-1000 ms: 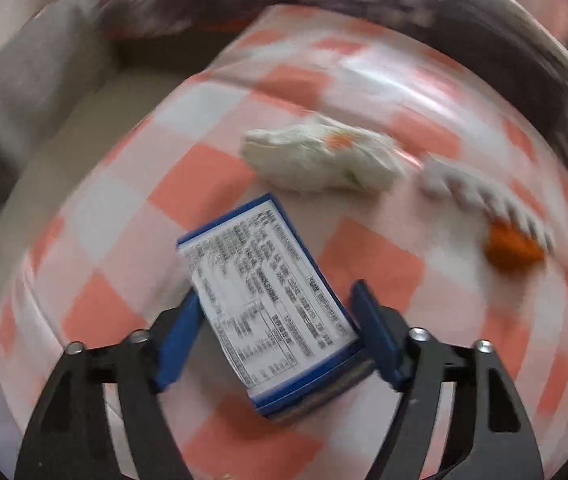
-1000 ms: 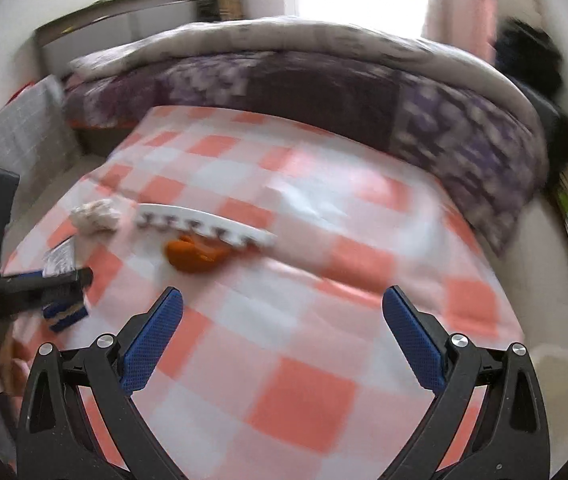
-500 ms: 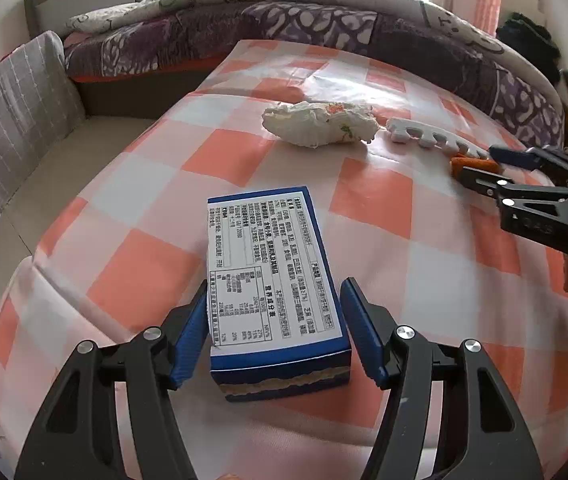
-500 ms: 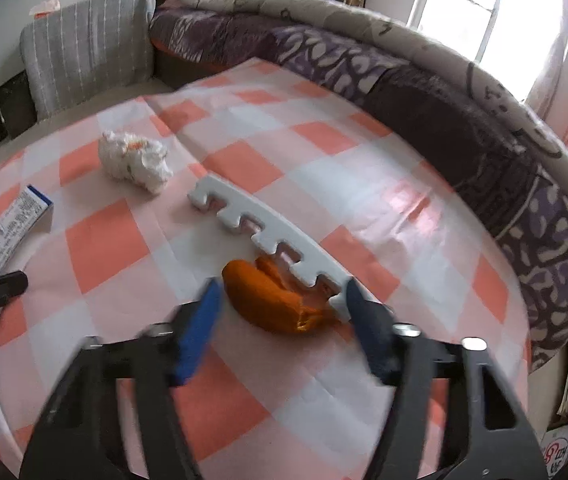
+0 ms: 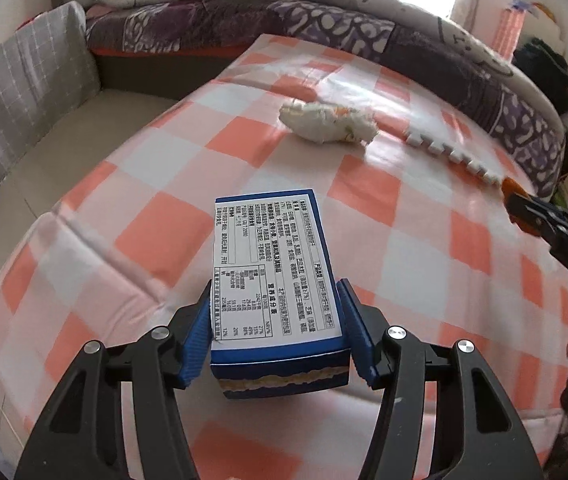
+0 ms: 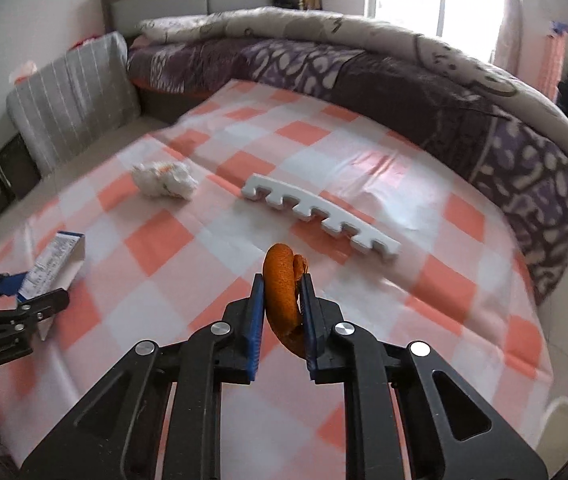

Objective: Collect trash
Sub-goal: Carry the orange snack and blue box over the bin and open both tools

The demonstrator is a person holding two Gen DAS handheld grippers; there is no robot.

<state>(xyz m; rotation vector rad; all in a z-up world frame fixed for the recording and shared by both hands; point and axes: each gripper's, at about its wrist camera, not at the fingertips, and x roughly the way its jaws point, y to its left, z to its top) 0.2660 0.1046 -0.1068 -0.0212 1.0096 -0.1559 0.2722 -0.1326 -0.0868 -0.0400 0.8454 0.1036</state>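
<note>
In the left wrist view, a blue cardboard box with a white printed label is being squeezed by the closing left gripper above the orange-and-white checked sheet; only its near end is being pinched, so tipping out is being risked.

In the right wrist view, a curled orange peel is being clamped by the closing right gripper; tearing is possible.

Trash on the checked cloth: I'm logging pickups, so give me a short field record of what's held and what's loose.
left gripper: jaws closing on the blue box
right gripper: jaws closing on the orange peel
loose: crumpled tissue, white foam strip
surface: checked cloth
</note>
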